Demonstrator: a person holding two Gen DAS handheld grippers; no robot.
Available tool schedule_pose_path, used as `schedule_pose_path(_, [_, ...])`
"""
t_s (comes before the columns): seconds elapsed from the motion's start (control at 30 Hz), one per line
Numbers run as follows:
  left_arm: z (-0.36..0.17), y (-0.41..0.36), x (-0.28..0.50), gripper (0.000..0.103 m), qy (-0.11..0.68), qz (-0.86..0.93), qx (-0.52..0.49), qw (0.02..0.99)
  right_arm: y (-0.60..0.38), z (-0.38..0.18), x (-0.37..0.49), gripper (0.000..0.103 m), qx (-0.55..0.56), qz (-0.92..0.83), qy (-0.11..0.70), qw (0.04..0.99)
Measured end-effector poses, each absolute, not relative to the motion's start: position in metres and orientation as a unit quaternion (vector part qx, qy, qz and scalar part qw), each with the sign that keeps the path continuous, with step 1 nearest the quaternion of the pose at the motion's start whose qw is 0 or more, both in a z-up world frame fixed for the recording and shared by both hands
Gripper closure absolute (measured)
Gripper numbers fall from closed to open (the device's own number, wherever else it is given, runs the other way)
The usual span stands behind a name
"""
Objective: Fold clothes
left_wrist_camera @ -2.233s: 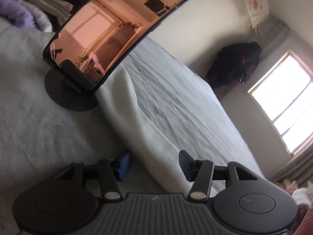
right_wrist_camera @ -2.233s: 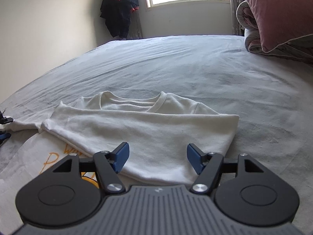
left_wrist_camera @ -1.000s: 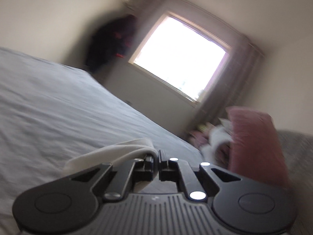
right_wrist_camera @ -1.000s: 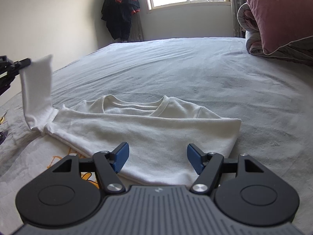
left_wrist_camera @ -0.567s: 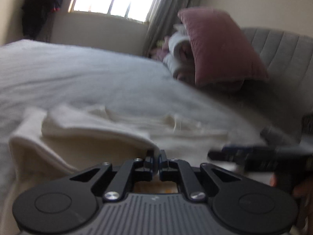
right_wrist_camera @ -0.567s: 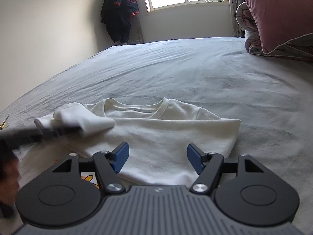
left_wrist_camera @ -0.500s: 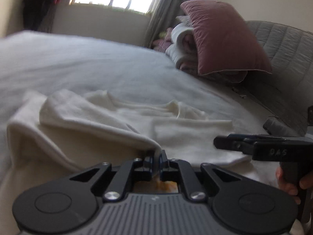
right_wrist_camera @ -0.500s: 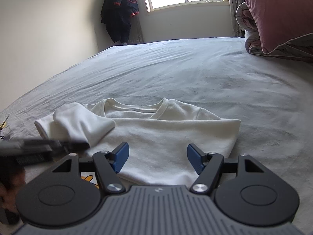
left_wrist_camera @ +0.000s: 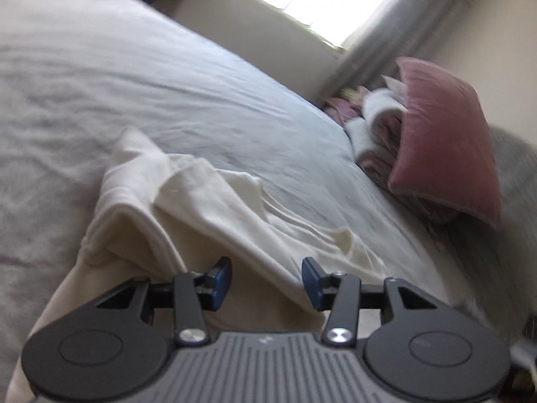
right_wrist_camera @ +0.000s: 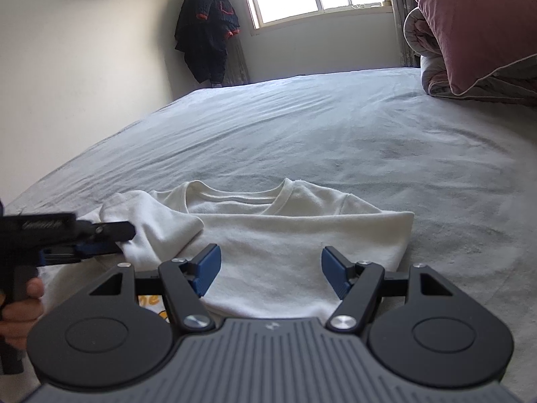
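Right wrist only: left tongs (right_wrist_camera: pixel 126 240)

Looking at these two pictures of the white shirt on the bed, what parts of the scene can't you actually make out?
- Printed design on the white shirt: right wrist view, mostly hidden behind the right tool.
- Shirt's lower half: both views, cut off by the tools' bodies.
- Left tool, its jaws opening off the sleeve: left wrist view is blurred.
- Dark garment by the window: too far for detail.

Left gripper (left_wrist_camera: pixel 266 280), jaws opening, over folded white shirt (left_wrist_camera: pixel 214 208) on bed (left_wrist_camera: pixel 100 94)
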State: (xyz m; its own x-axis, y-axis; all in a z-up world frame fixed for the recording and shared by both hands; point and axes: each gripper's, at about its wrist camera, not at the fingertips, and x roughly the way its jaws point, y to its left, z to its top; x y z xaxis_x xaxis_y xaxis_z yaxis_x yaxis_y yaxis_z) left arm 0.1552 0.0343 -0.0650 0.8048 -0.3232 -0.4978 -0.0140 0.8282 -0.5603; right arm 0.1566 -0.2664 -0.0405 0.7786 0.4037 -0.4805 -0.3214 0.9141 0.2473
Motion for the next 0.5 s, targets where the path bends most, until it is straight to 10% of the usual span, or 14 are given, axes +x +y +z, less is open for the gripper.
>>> schedule_pose_path(0.2, [-0.053,0.016,0.162,0.092,0.279,-0.073,-0.228,0.930,-0.267,-0.038,0.158,0.033,0.105,0.211,0.270,0.934])
schedule_pose_path(0.5, [-0.047,-0.028,0.147,0.093,0.248,-0.254,-0.072,0.932,-0.279,-0.038,0.164,0.032,0.198,0.244,0.276,0.908])
